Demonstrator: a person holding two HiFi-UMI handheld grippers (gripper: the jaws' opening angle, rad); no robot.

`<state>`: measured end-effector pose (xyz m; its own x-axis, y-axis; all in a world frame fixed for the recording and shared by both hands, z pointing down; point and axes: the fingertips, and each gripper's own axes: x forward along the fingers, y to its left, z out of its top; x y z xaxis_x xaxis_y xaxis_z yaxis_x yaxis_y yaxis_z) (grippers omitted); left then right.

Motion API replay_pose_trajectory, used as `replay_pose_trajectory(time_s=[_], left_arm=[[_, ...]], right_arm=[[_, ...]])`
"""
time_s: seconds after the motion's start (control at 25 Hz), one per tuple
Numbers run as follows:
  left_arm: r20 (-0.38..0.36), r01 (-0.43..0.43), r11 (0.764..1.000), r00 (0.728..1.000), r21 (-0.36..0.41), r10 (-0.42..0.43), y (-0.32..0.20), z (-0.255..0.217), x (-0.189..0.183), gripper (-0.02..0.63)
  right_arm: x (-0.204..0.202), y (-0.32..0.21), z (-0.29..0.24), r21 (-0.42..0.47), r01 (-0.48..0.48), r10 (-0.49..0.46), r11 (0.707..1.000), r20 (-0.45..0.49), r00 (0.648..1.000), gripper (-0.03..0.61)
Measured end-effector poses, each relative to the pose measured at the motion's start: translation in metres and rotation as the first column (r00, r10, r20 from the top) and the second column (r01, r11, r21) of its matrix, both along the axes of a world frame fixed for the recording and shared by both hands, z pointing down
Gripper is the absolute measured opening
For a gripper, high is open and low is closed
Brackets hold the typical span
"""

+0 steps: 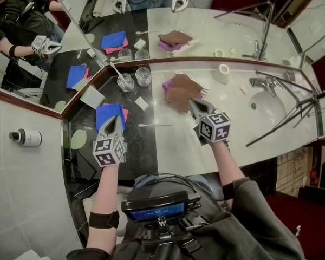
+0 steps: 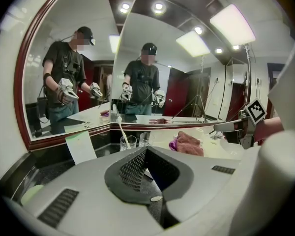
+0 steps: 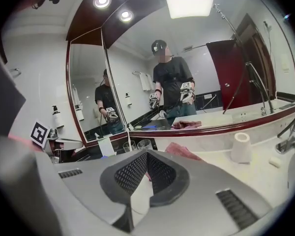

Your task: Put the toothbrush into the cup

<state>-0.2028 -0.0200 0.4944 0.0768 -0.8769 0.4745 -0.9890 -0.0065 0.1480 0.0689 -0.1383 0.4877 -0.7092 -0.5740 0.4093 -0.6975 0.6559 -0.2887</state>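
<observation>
Toothbrush point(image 1: 117, 72) already in the cup point(image 1: 125, 84), leaning left toward the corner of the mirror point(image 1: 222, 34), upper end well above the rim. Just right of it, a second cup point(image 1: 143, 76), clear glass like the first. Both on the dark stretch of the counter point(image 1: 235, 131), close under the mirror's frame.

Left of the cups, a pale card point(image 1: 92, 97). Nearer the person, a soap point(image 1: 142, 104). Nearer still, a white stick point(image 1: 154, 125) lying flat across the seam between the dark and pale stretches. Left of that, a blue cloth point(image 1: 107, 112) over a pink cloth point(image 1: 124, 112).

Left gripper point(image 1: 117, 119) above the blue cloth, well short of the cups, tip aimed toward them. Jaws clenched together, nothing between the pads.

Right gripper point(image 1: 194, 103) over the pale stretch, tip at the near right edge of the brown towel point(image 1: 179, 91); touching or not, cannot tell. Jaws likewise pressed tight, grasping nothing. Towel heaped on a purple cloth point(image 1: 166, 85).

Farther right, a paper roll point(image 1: 223, 72) standing upright, then the faucet point(image 1: 262, 83) over the sink point(image 1: 271, 107), with dark tripod point(image 1: 292, 112) legs crossing above the basin.
</observation>
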Motion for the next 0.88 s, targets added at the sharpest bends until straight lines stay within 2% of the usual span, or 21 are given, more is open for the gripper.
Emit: replay_pose_trajectory(time_s=[0.32,0.52,0.72,0.88], left_arm=[[0.01,-0.035,0.999,0.999,0.017,0.035,-0.002,-0.005,0.007,0.0],[-0.017,-0.007,1.0,1.0,0.012,0.007,-0.002,0.0,0.004,0.0],[-0.012,0.01,1.0,1.0,0.0,-0.01,-0.001,0.003,0.0,0.0],[-0.015,0.029,1.0,0.999,-0.009,-0.029,-0.002,0.006,-0.004,0.0]], right_arm=[[0.014,0.002,0.011,-0.015,-0.017,0.016,1.0,-0.016,1.0,0.017],[0.009,0.0,0.012,-0.012,-0.002,0.001,1.0,-0.021,1.0,0.017],[-0.005,-0.003,0.013,-0.013,0.049,-0.05,0.999,-0.037,0.998,0.017],[-0.035,-0.006,0.016,-0.016,0.123,-0.124,0.992,-0.053,0.991,0.018]])
